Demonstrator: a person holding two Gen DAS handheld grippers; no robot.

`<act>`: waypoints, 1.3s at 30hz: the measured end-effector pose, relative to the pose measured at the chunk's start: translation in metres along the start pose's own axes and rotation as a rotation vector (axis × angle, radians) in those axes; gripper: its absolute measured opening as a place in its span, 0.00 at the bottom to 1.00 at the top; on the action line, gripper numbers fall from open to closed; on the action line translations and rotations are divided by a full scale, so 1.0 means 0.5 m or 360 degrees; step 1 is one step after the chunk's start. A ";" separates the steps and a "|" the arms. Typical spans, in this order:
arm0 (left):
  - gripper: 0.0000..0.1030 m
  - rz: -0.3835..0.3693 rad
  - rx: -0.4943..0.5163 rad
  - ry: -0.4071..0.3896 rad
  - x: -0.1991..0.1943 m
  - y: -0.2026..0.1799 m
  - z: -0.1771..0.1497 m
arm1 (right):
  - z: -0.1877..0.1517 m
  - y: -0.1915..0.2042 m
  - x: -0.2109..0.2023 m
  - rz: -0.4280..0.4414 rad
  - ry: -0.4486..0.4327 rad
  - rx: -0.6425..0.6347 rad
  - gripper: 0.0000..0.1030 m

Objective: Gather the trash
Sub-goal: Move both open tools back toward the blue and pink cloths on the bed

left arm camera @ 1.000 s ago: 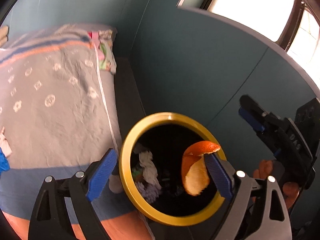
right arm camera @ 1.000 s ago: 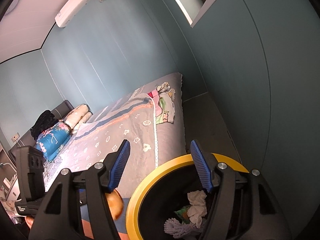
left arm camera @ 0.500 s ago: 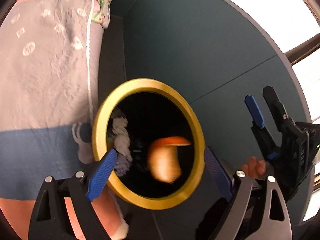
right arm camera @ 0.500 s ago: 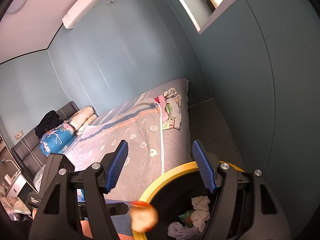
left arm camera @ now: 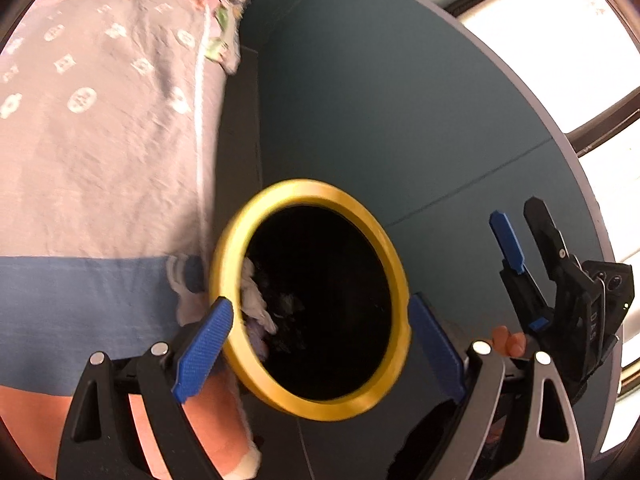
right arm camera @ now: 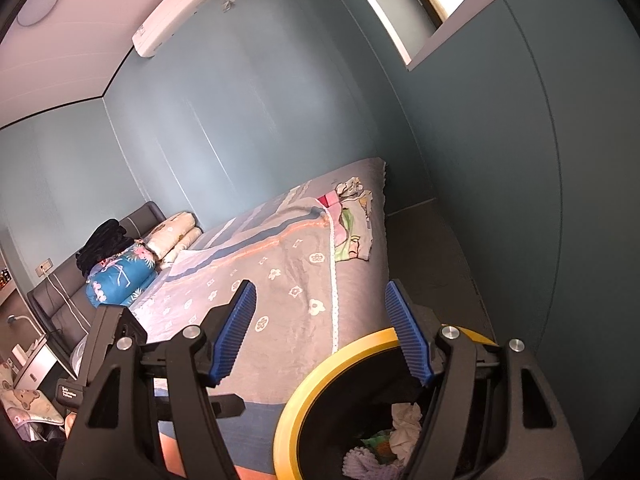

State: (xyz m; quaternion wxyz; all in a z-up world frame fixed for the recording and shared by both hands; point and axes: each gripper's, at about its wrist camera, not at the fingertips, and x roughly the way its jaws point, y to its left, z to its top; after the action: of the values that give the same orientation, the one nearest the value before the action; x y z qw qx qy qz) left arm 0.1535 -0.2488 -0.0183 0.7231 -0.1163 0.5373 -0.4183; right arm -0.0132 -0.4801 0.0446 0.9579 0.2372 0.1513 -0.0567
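A black trash bin with a yellow rim (left arm camera: pixel 304 192) stands on the floor between the bed and the wall. My left gripper (left arm camera: pixel 320 308) hovers over its mouth, open, with nothing between its blue pads. White crumpled tissue (left arm camera: pixel 252 292) lies inside against the rim. No orange peel shows in either view. My right gripper (right arm camera: pixel 320 288) stands open and empty just above the bin rim (right arm camera: pixel 320 376), and it also shows to the right of the bin as the right gripper (left arm camera: pixel 520 256). Tissue (right arm camera: pixel 404 420) and a green wrapper (right arm camera: pixel 380 440) lie in the bin.
The bed with a grey flowered blanket (left arm camera: pixel 100 120) runs along the bin's left side, with pillows (right arm camera: pixel 120 276) at its head. A teal wall (left arm camera: pixel 380 100) rises close on the right. A narrow strip of dark floor (right arm camera: pixel 424 248) runs between bed and wall.
The orange peel that hung at the left gripper's right pad dropped into the bin and is out of sight. The left gripper rolled and shifted over the bin. The right gripper stayed put.
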 end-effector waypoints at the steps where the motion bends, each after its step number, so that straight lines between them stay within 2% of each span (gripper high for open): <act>1: 0.83 0.0026 0.0004 -0.0036 -0.010 0.006 0.002 | 0.000 0.005 0.002 0.0009 0.0007 -0.0005 0.63; 9: 0.83 0.0201 -0.0022 -0.0285 -0.108 0.088 0.011 | 0.005 0.073 0.044 0.0108 0.0079 -0.0096 0.63; 13: 0.83 0.0362 -0.0046 -0.0413 -0.163 0.157 0.015 | 0.006 0.125 0.091 0.0165 0.0152 -0.0156 0.63; 20: 0.83 0.0659 -0.0137 -0.0574 -0.249 0.309 0.019 | -0.006 0.249 0.224 0.0284 0.0383 -0.0248 0.63; 24: 0.83 0.0772 -0.0201 -0.0626 -0.285 0.387 0.015 | -0.026 0.330 0.308 0.0327 0.0519 -0.0286 0.63; 29: 0.83 0.0845 -0.0321 -0.0639 -0.313 0.487 0.007 | -0.066 0.433 0.423 0.0351 0.0736 -0.0380 0.63; 33: 0.83 0.0869 -0.0386 -0.0629 -0.320 0.547 0.008 | -0.106 0.509 0.524 0.0393 0.0945 -0.0421 0.63; 39: 0.83 0.0879 -0.0455 -0.0603 -0.305 0.616 0.019 | -0.173 0.598 0.670 0.0430 0.1187 -0.0472 0.62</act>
State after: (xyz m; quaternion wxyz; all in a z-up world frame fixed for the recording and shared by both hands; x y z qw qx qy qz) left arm 0.2984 0.0519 -0.1011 0.8719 -0.1422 0.4581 -0.0989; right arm 0.3354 -0.1880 -0.0034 0.8602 0.1186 0.4616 0.1816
